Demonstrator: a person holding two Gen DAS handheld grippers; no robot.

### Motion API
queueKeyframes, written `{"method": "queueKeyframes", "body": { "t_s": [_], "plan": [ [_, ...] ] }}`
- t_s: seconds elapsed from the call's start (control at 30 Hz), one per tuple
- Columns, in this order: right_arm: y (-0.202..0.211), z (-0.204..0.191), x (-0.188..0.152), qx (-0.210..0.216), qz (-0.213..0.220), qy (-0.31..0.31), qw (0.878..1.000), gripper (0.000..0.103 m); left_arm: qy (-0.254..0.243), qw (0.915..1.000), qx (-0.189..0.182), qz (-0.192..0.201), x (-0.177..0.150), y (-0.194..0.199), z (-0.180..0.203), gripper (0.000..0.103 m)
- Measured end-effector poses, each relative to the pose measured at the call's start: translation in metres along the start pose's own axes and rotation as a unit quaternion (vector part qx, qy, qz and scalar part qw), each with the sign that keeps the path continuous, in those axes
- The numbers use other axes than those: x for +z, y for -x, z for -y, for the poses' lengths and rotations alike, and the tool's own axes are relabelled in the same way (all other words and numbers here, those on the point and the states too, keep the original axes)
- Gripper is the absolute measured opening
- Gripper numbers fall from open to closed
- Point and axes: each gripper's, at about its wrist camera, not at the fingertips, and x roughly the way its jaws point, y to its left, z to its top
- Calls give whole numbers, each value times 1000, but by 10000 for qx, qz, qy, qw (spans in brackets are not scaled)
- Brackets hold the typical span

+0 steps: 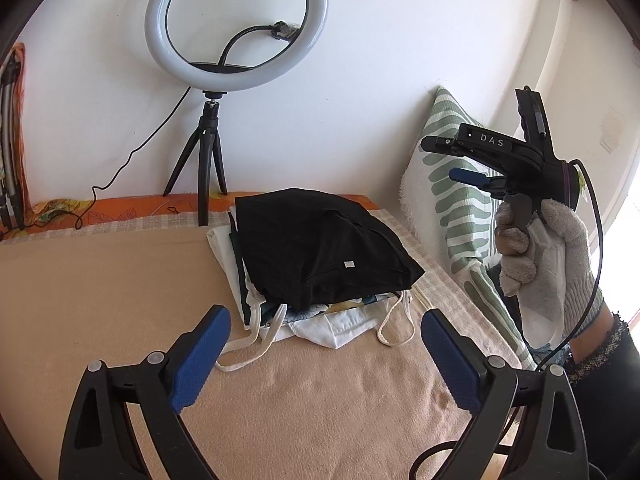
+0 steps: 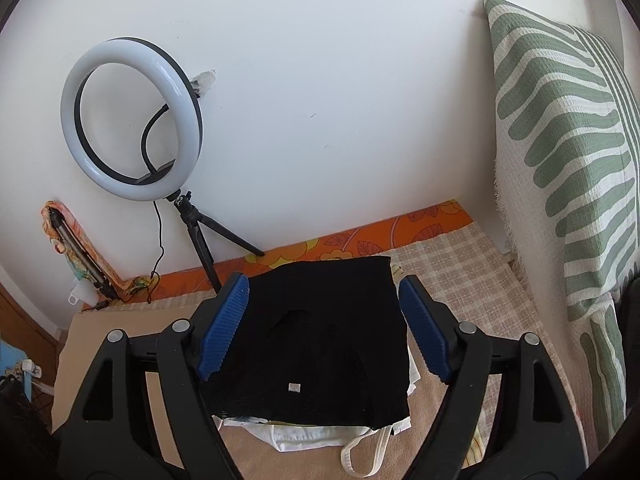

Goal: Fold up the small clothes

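A folded black garment [image 1: 320,248] lies on top of a stack of small clothes [image 1: 332,320], white and patterned, with white straps trailing toward me, on a beige blanket [image 1: 120,280]. My left gripper [image 1: 324,356] is open and empty, low over the blanket just in front of the stack. My right gripper [image 1: 460,160] is held up in the air to the right of the stack in a gloved hand. In the right wrist view the right gripper [image 2: 324,328] is open and empty above the black garment [image 2: 320,340], with the white pieces [image 2: 304,436] under it.
A ring light on a small tripod [image 1: 236,24] stands at the wall behind the stack; it also shows in the right wrist view [image 2: 132,120]. A green-and-white leaf-pattern pillow [image 1: 452,200] leans at the right [image 2: 568,140]. An orange floral sheet [image 2: 360,240] edges the bed.
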Motion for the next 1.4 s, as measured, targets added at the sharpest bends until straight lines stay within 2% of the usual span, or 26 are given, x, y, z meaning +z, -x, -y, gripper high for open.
{"method": "queueKeyframes", "body": {
  "t_s": [0.13, 0.27, 0.53, 0.7, 0.87, 1.13, 1.27, 1.4],
  "plan": [
    [20, -11, -6, -122, 118, 40, 9998, 86, -45, 9999, 20, 95, -4, 18, 4, 99],
    [40, -24, -17, -266, 272, 131, 9992, 97, -156, 9998, 11, 151, -10, 33, 7, 100],
    [72, -36, -53, -406, 354, -29, 9985, 102, -338, 9992, 115, 182, -28, 58, 7, 103],
    [94, -49, -86, -613, 565, -66, 9965, 103, -554, 9980, 233, 212, -41, 77, 10, 103],
    [102, -63, -117, -801, 521, -156, 9953, 103, -784, 9957, 418, 276, -50, 96, 9, 103],
    [101, -85, -154, -1074, 594, -113, 9924, 103, -533, 9968, 583, 128, -68, 94, -14, 103],
    [91, -91, -170, -986, 674, -183, 9927, 103, -884, 9914, 954, 142, -76, 89, -15, 103],
    [79, -96, -181, -993, 579, -159, 9932, 103, -892, 9912, 976, 70, -81, 85, -18, 103]
  ]
}}
